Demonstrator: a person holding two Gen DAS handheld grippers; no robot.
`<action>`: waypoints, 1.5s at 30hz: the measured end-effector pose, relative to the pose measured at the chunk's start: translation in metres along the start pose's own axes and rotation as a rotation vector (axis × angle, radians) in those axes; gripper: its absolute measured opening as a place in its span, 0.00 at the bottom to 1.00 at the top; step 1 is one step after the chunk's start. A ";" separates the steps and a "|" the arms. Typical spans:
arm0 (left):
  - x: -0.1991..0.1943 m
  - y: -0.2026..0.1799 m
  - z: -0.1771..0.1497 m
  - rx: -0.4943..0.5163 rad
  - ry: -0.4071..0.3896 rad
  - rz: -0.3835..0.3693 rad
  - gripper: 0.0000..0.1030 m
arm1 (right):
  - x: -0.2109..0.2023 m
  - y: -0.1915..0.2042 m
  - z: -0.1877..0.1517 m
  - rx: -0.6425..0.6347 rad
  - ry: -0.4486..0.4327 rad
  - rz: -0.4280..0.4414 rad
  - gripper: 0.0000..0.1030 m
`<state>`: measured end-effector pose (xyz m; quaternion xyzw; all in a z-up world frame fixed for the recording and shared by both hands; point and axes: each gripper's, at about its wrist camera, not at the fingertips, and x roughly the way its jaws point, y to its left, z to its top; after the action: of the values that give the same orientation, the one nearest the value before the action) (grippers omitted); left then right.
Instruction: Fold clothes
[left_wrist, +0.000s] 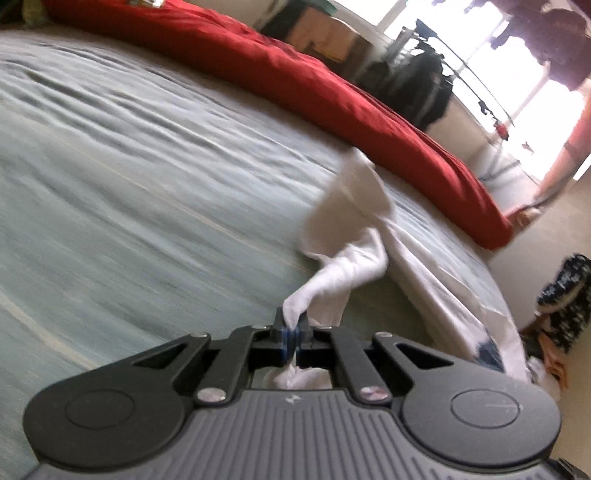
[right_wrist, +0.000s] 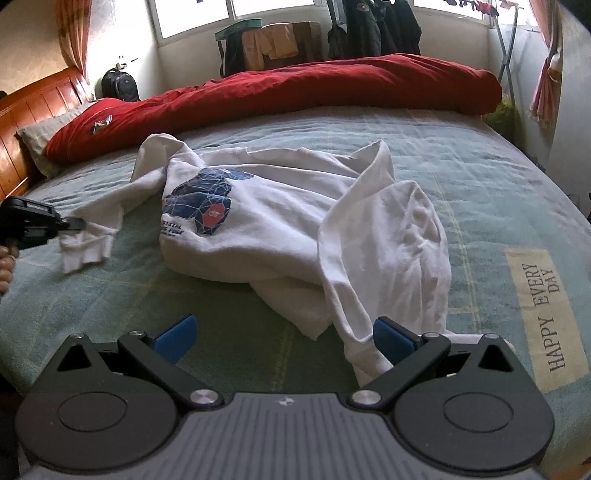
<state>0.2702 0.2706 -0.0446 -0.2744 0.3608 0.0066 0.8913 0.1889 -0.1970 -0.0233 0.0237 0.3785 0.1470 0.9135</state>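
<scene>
A white sweatshirt (right_wrist: 288, 221) with a dark blue and red print lies crumpled in the middle of the bed. My left gripper (left_wrist: 292, 328) is shut on its sleeve cuff (left_wrist: 332, 284); in the right wrist view that gripper (right_wrist: 79, 223) shows at the far left, pinching the stretched sleeve (right_wrist: 92, 236). The right gripper (right_wrist: 282, 336) hovers open near the bed's front edge. A fold of the sweatshirt's hem (right_wrist: 354, 332) lies between its blue pads (right_wrist: 391, 338), close to the right one.
A pale green bedspread (right_wrist: 480, 192) covers the bed, with a "HAPPY EVERY DAY" label (right_wrist: 546, 317) at the right. A red duvet (right_wrist: 295, 88) lies along the far side. A wooden headboard (right_wrist: 33, 110) stands at left. Hanging coats (right_wrist: 373, 29) and a backpack (right_wrist: 120, 85) are by the windows.
</scene>
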 end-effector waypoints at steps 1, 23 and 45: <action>-0.003 0.007 0.005 0.001 -0.005 0.021 0.01 | 0.000 0.001 0.001 -0.003 0.000 -0.002 1.00; -0.055 0.117 0.101 -0.092 -0.145 0.320 0.01 | 0.010 0.024 0.021 -0.047 -0.008 -0.036 1.00; -0.037 0.176 0.108 -0.300 -0.125 0.363 0.46 | 0.024 0.046 0.020 -0.100 0.026 -0.025 1.00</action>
<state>0.2751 0.4801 -0.0422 -0.3336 0.3434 0.2370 0.8454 0.2072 -0.1446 -0.0180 -0.0288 0.3829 0.1544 0.9103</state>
